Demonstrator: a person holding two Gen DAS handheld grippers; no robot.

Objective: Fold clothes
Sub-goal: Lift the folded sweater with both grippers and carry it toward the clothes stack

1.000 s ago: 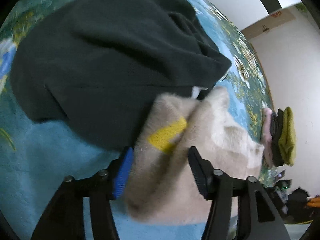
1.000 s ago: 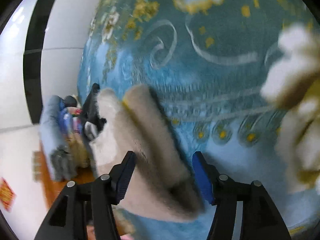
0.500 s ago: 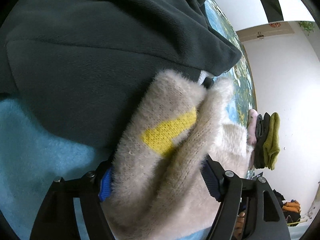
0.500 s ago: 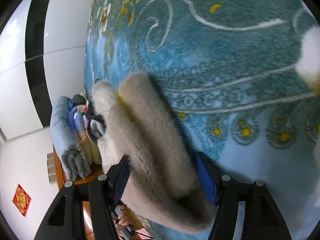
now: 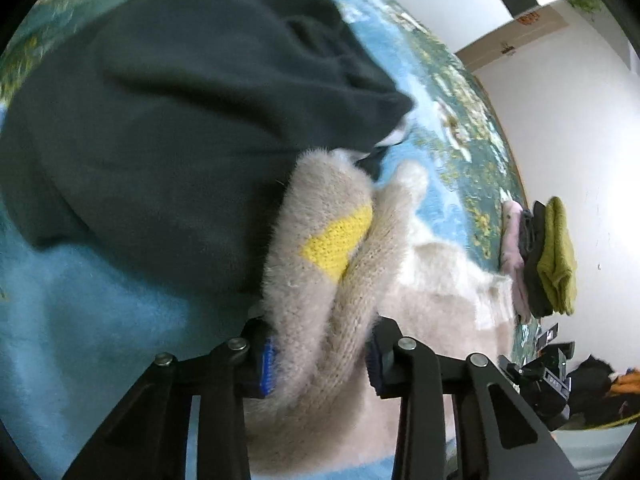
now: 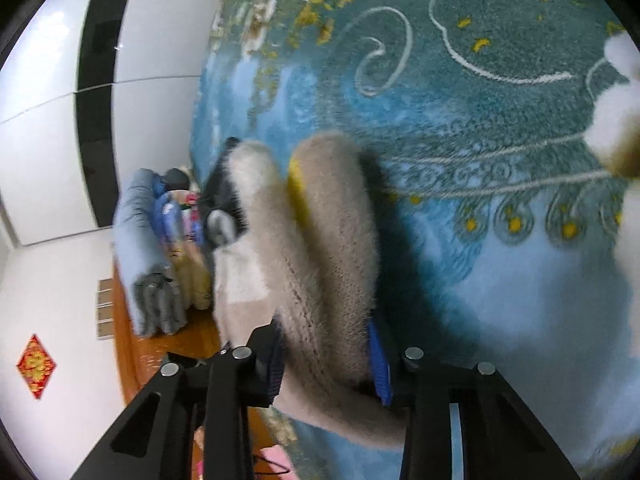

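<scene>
A fuzzy beige sweater [image 5: 320,188] with a yellow patch lies bunched on the blue patterned carpet [image 5: 72,320], partly against a dark green garment [image 5: 180,120]. In the left wrist view my left gripper [image 5: 320,360] is closing, and its blue pads squeeze a thick fold of the sweater. The right wrist view shows the same sweater [image 6: 332,232] as a rolled fold running forward from my right gripper [image 6: 327,364], whose jaws are also closing and press on the fold from both sides.
A stack of folded clothes [image 5: 540,256] stands at the carpet's edge by the white wall. Rolled bedding [image 6: 148,248] lies on wooden floor [image 6: 160,344] beyond the carpet [image 6: 480,120]. A white fluffy item [image 6: 616,120] sits at the far right.
Both grippers' jaws have narrowed from wide around the sweater to pressing on its folds. Both have pulled back and up from the carpet, lifting the gathered fabric.
</scene>
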